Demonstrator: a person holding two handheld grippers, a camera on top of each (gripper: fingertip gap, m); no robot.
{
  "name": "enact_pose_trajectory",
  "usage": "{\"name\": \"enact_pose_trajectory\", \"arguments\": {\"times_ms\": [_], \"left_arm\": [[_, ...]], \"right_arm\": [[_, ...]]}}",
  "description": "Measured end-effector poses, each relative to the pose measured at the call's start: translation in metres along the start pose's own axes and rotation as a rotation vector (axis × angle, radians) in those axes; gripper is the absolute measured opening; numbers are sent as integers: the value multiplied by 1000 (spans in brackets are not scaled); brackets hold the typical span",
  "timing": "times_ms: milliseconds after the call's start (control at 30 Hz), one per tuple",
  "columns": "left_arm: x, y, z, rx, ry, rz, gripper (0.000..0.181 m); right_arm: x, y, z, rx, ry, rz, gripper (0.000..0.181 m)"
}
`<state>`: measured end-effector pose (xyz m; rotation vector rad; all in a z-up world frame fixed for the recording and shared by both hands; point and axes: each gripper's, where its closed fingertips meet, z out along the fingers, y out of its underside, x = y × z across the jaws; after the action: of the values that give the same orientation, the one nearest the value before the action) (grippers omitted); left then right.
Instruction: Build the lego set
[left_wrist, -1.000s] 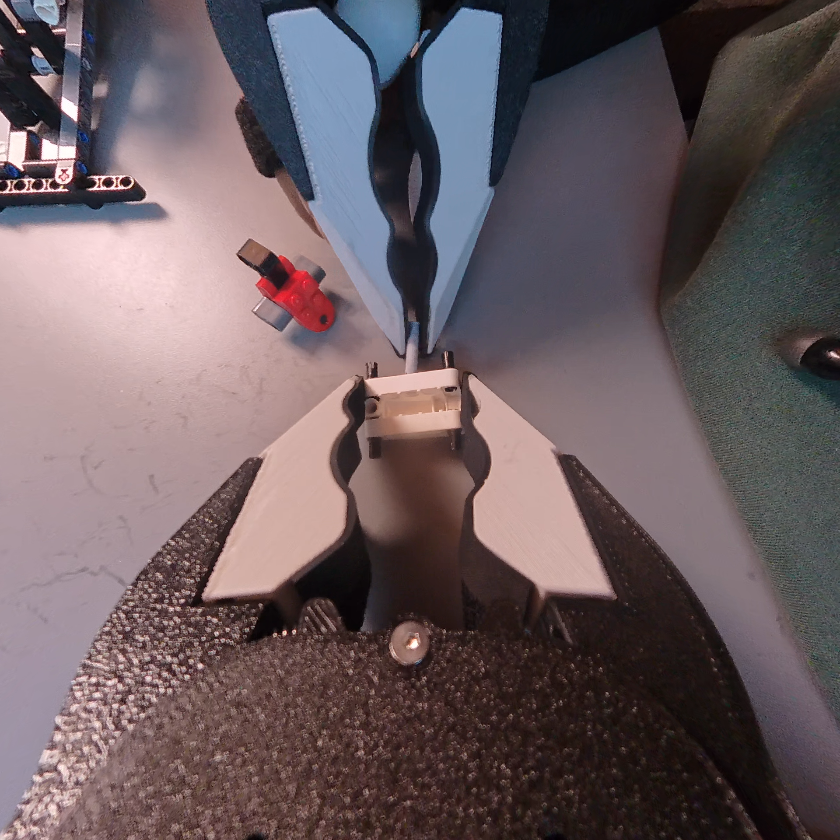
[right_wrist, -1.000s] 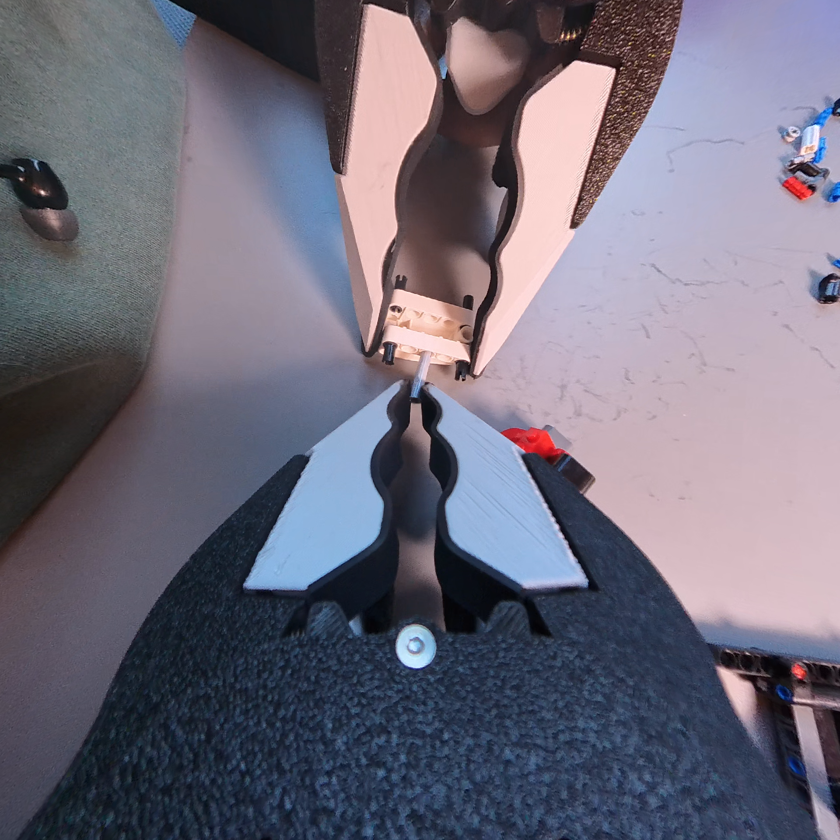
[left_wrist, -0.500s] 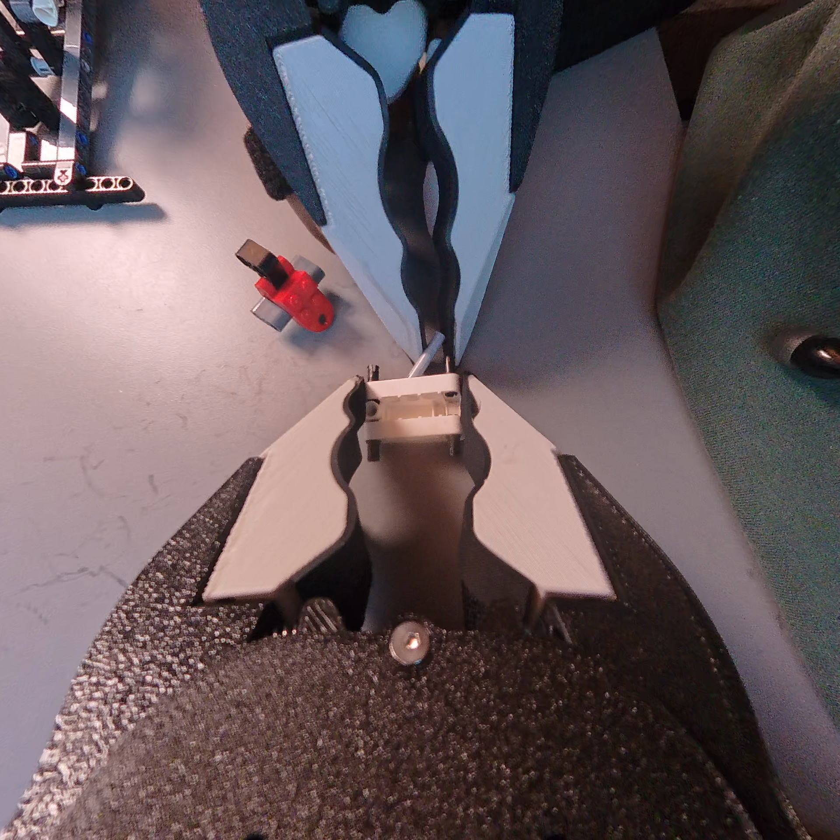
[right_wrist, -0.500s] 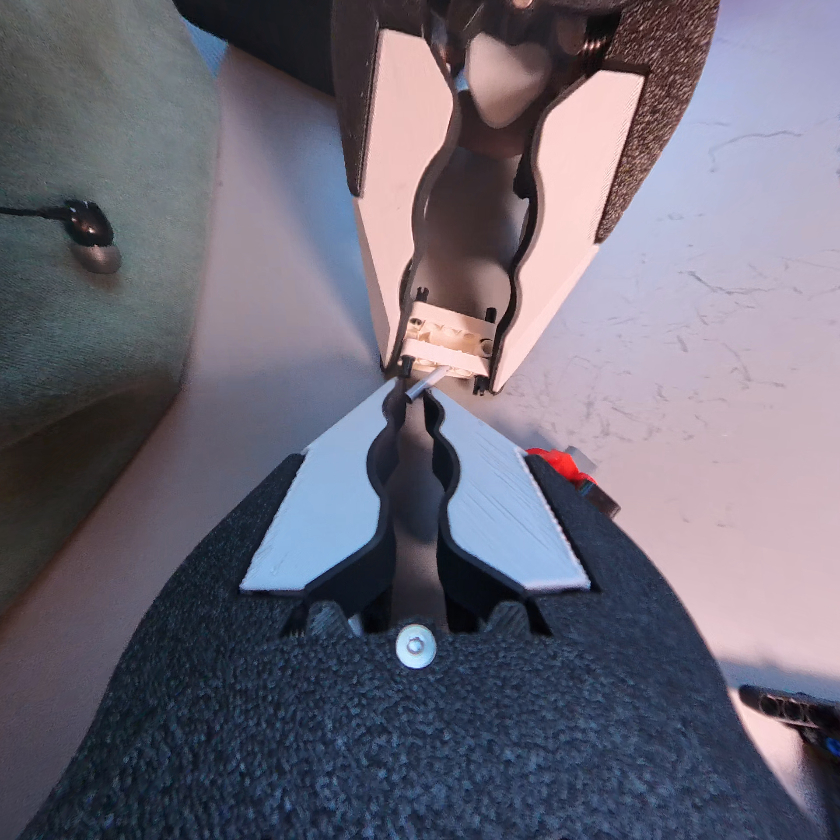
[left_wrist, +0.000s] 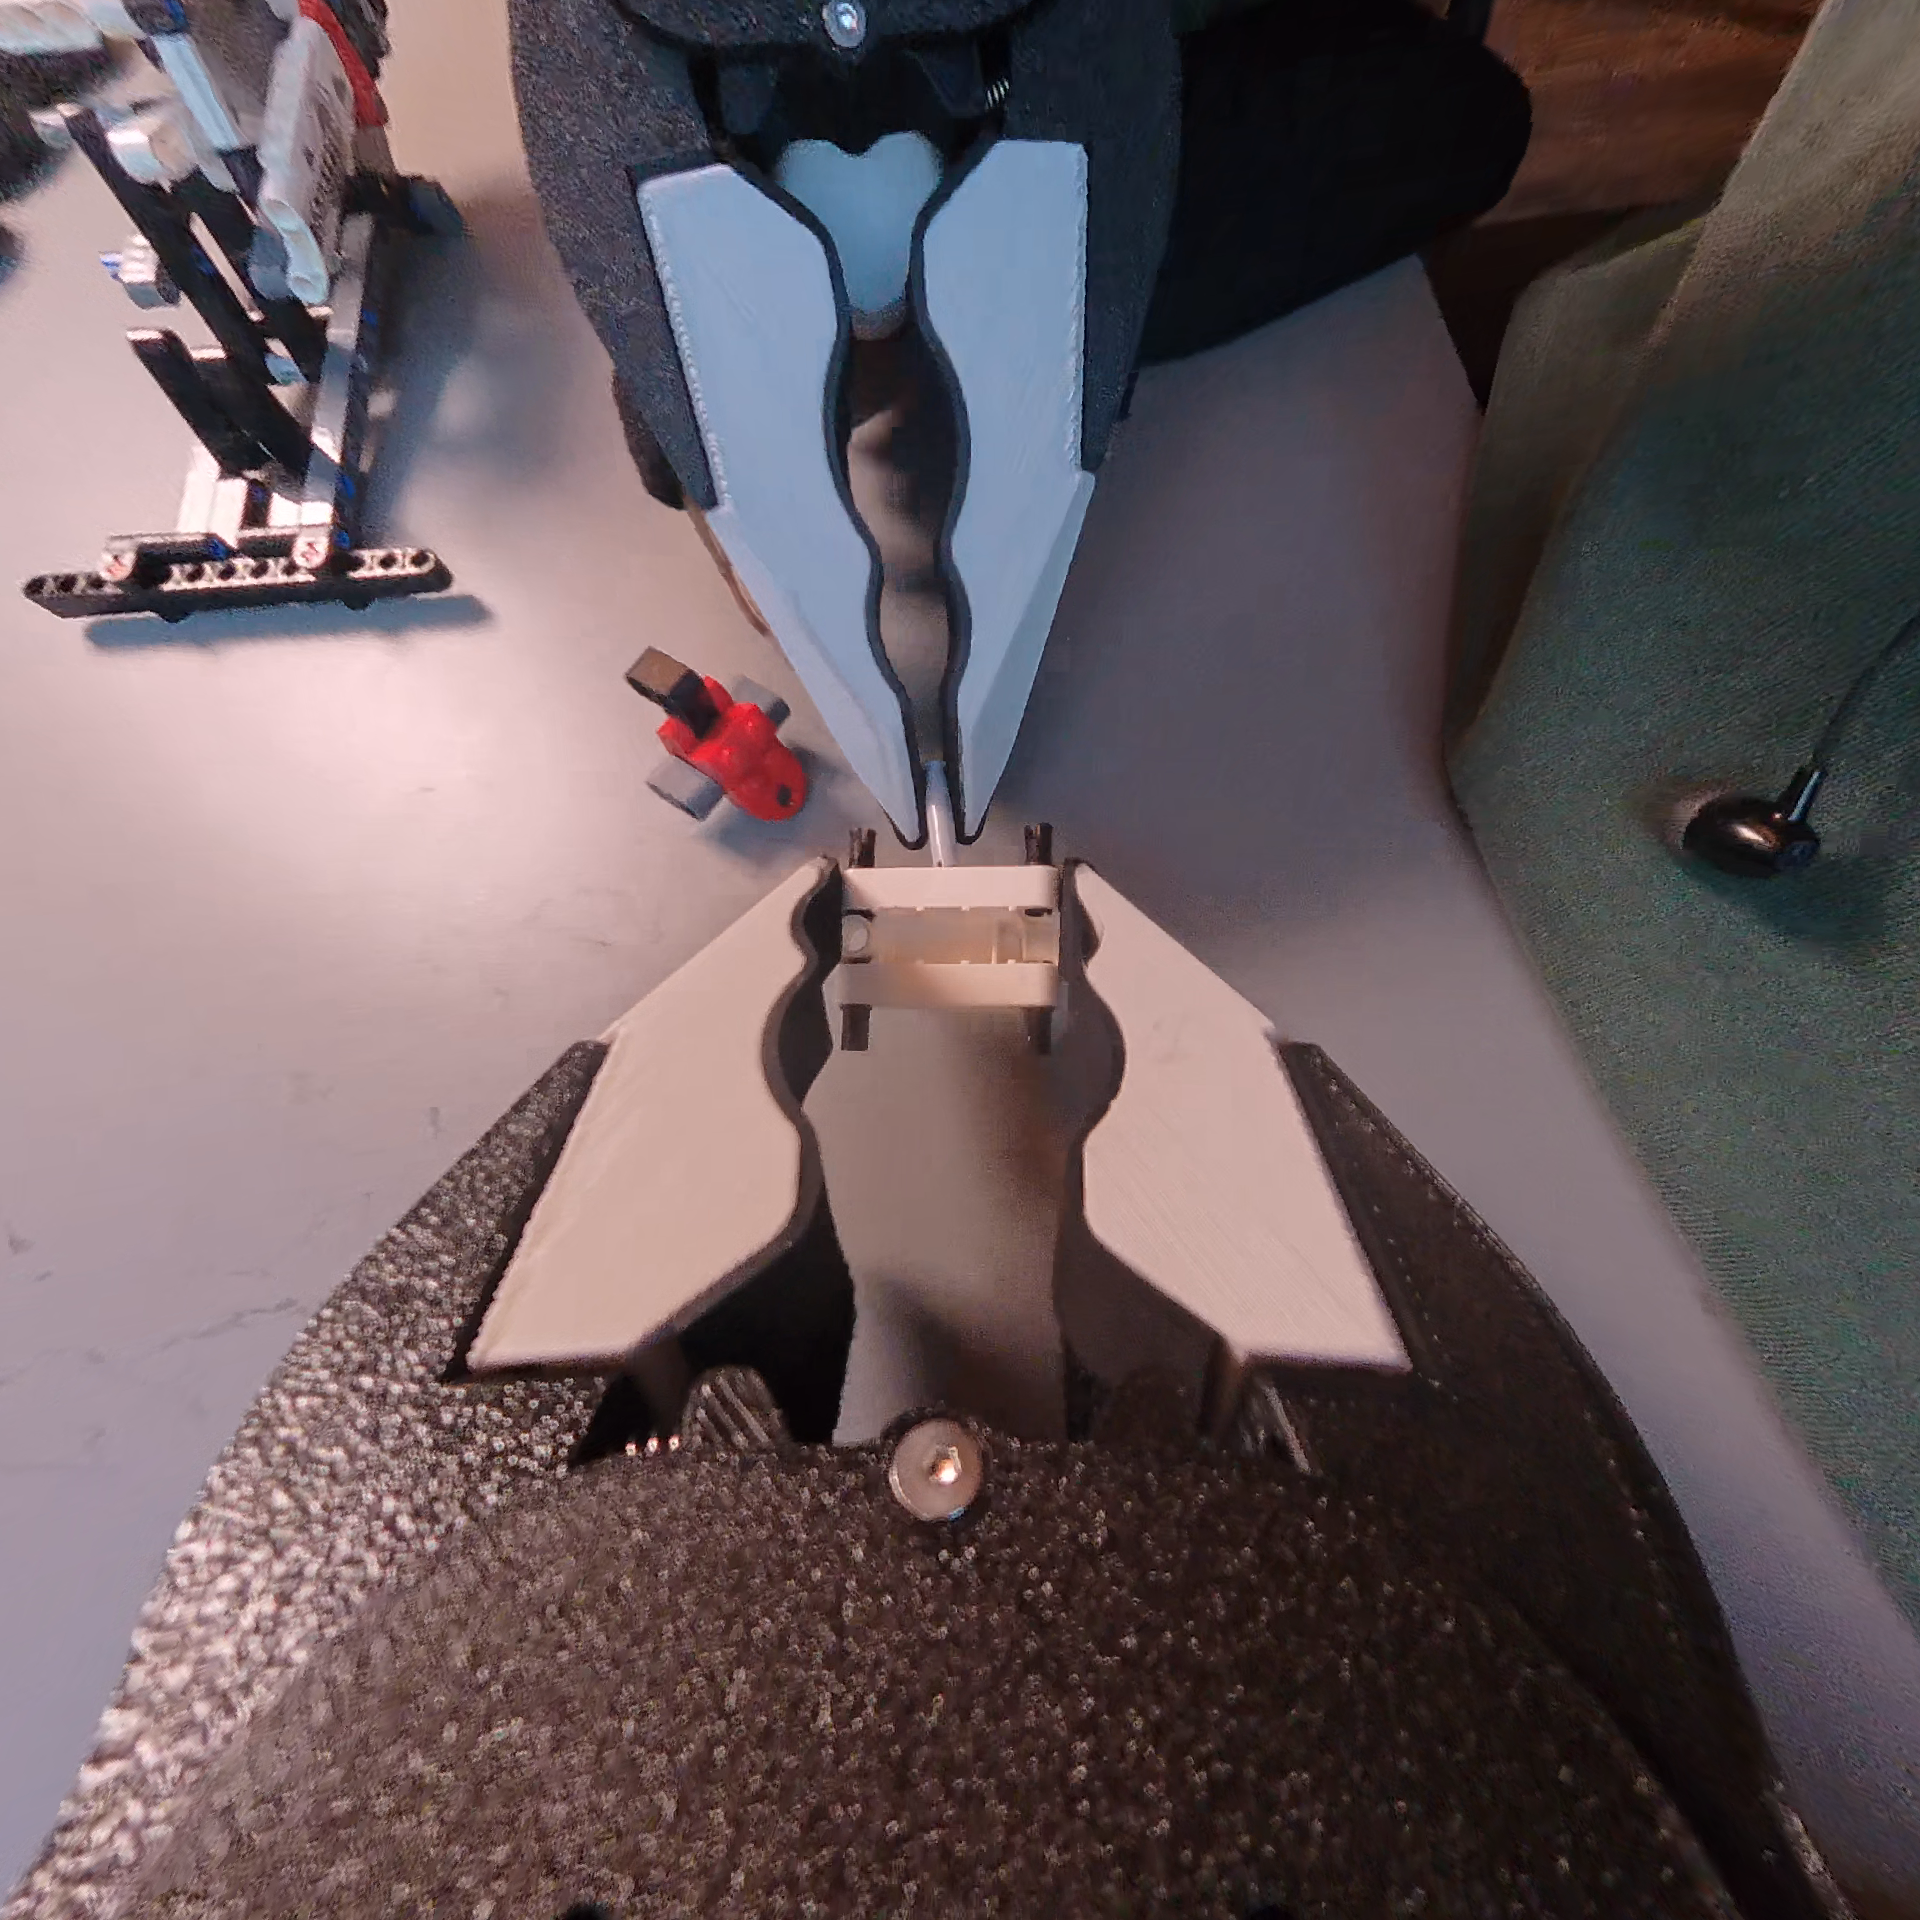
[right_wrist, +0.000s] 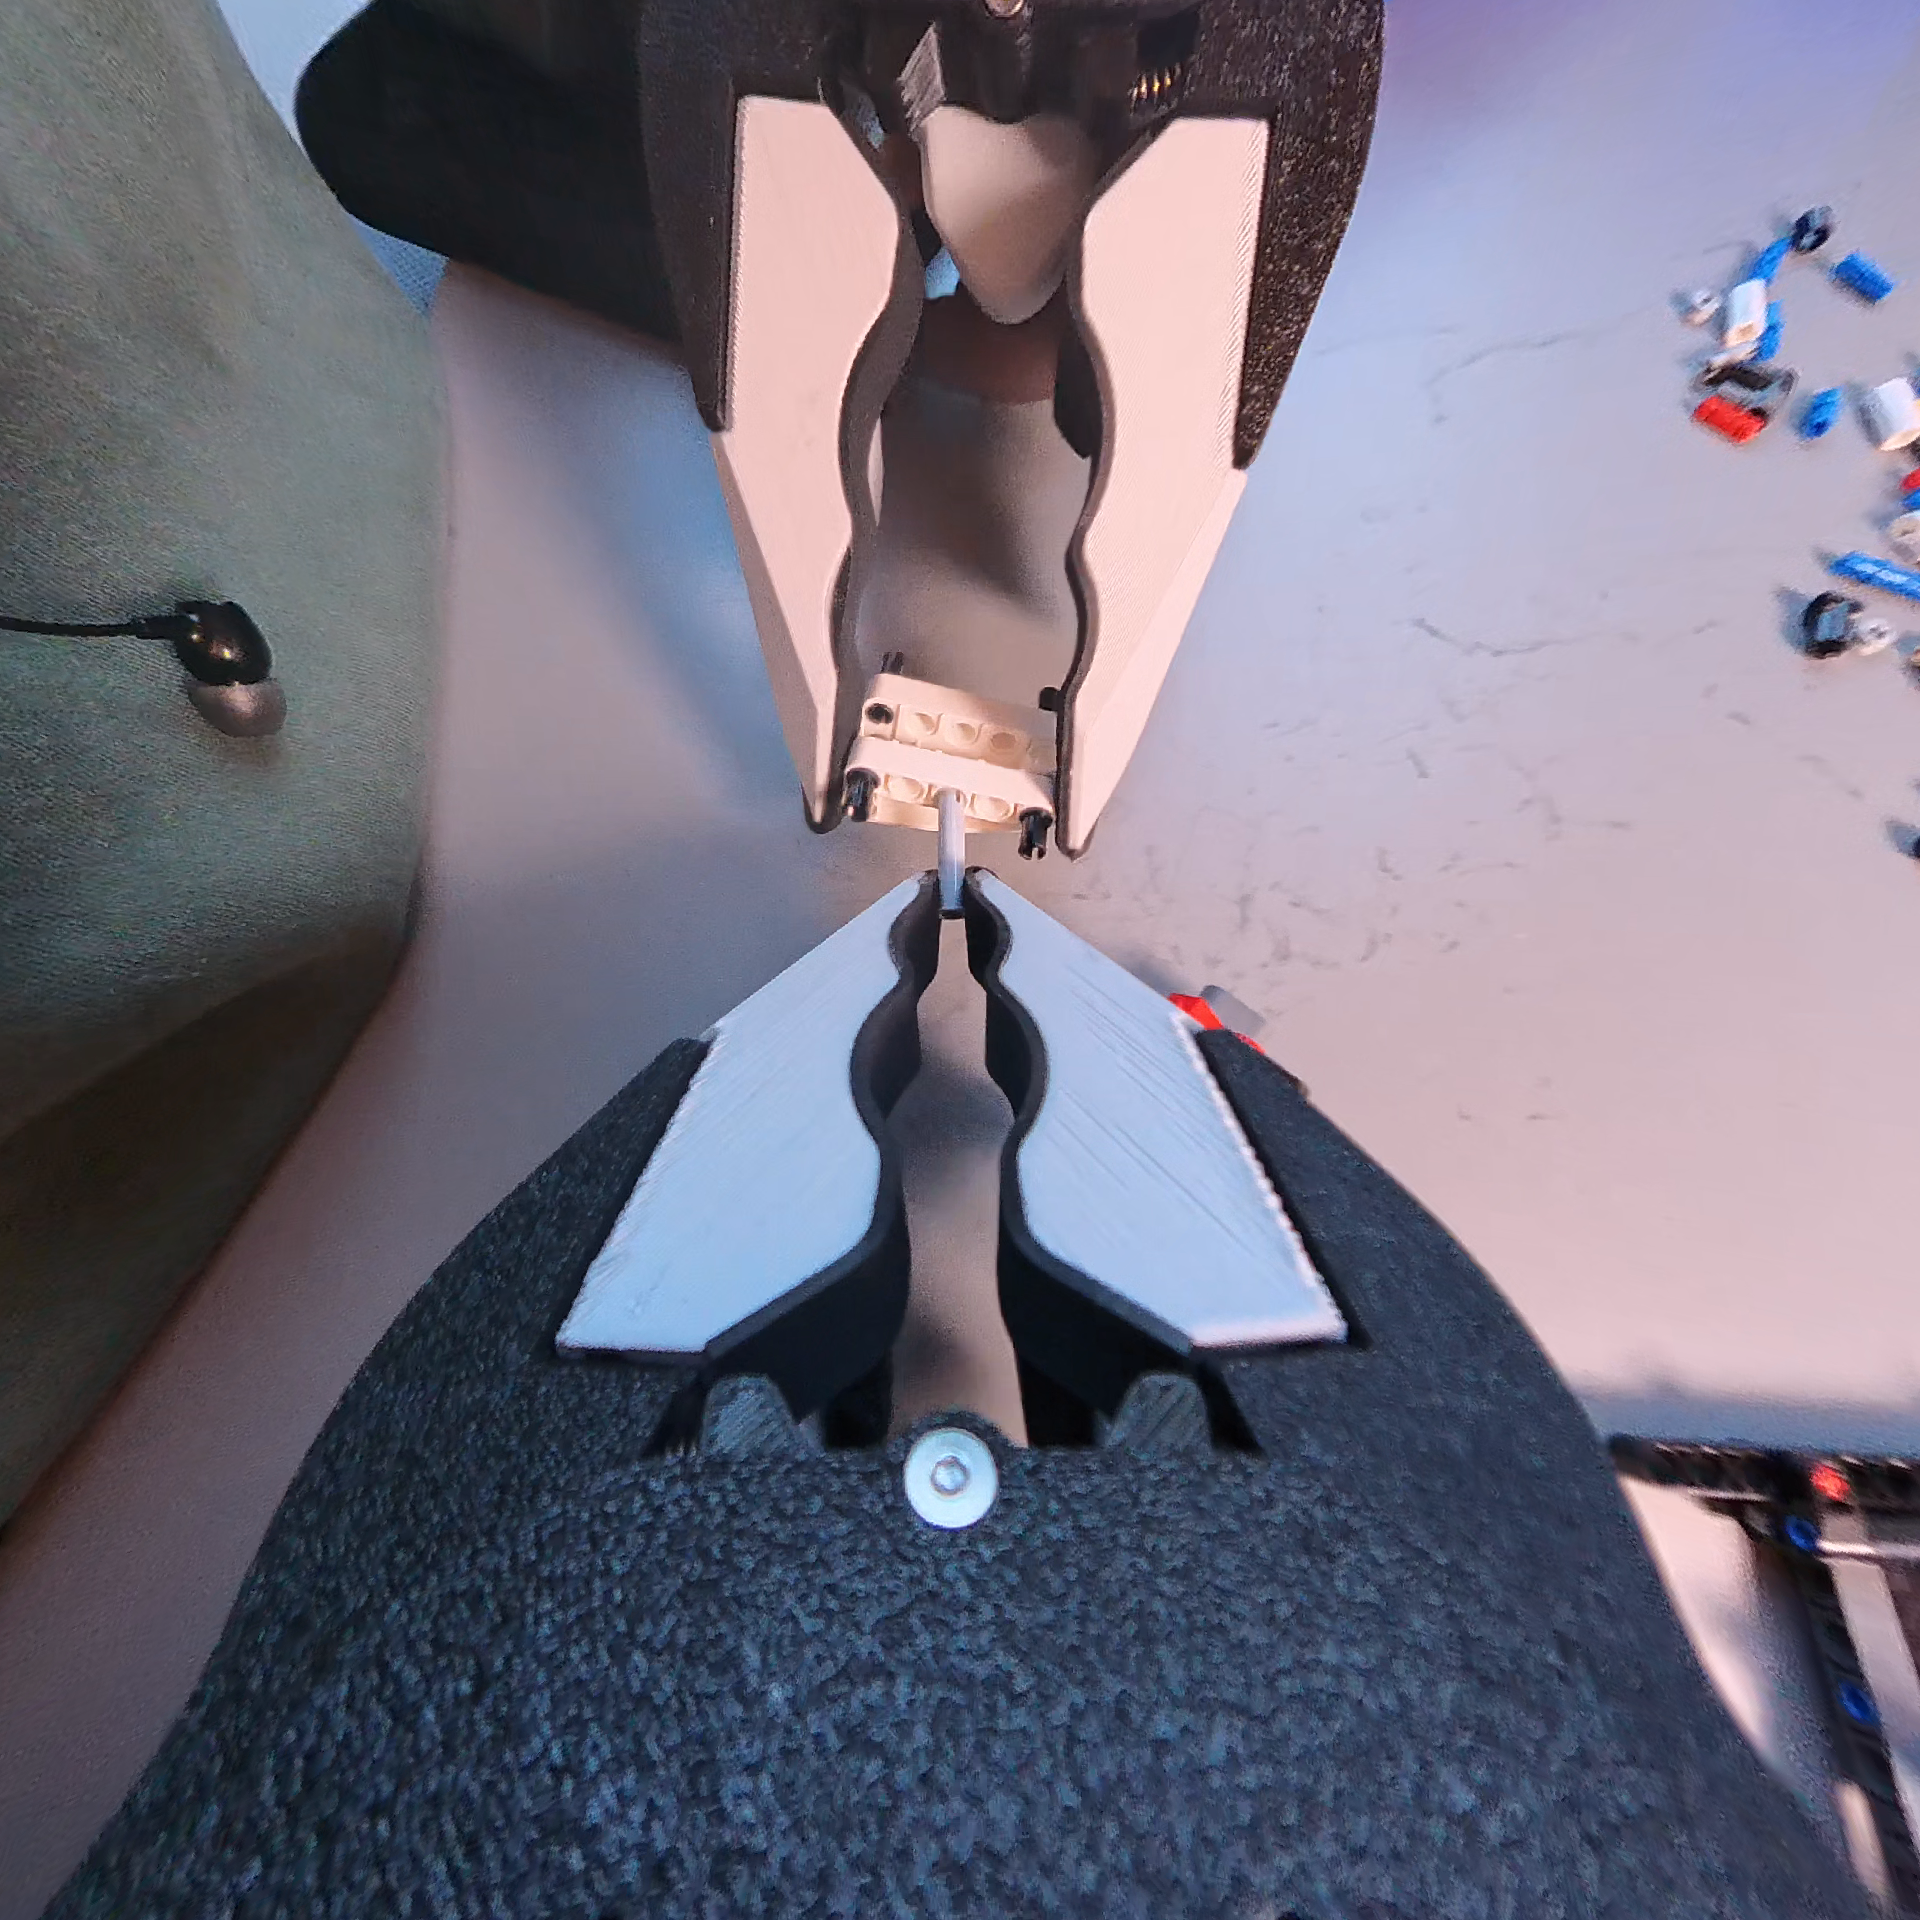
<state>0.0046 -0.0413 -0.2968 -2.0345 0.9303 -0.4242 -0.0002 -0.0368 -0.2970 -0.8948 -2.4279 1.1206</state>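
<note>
White frame (left_wrist: 948, 937), between left hand-held gripper (left_wrist: 948, 883) fingertips

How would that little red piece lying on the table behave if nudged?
The red piece looks like small hard plastic, so probably light and stiff. Grey stubs stick out both sides, so it would likely skid on the smooth table rather than roll.

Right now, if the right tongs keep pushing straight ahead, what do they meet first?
The white lego block gripped by the left tongs: the grey axle pinched in the right tongs already reaches its face, apparently at a hole.
</note>
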Motion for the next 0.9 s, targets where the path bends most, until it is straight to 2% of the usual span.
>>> {"name": "enact_pose_trajectory", "arguments": {"times_ms": [100, 200, 333, 500, 667, 767, 900], "left_arm": [[-1, -9, -3, 58, -5, 8, 42], [-1, -13, -2, 73, -3, 5, 42], [0, -7, 10, -9, -18, 11, 42], [-1, 0, 17, -77, -33, -62, 41], [0, 1, 25, -149, -34, -58, 41], [1, 2, 27, -125, -13, -75, 41], [2, 2, 26, -117, -17, -65, 41]], "right_arm": [[1, -4, -7, -18, 20, -30, 4], [1, -3, -12, -101, 14, -58, 3], [-2, 7, -10, -230, -31, -31, 3], [-3, 20, -5, -304, -60, 130, 2], [-4, 27, -7, -420, -71, 122, 3], [-6, 30, -5, -398, -105, 138, 3], [-7, 27, -3, -266, -129, 159, 2]]}}
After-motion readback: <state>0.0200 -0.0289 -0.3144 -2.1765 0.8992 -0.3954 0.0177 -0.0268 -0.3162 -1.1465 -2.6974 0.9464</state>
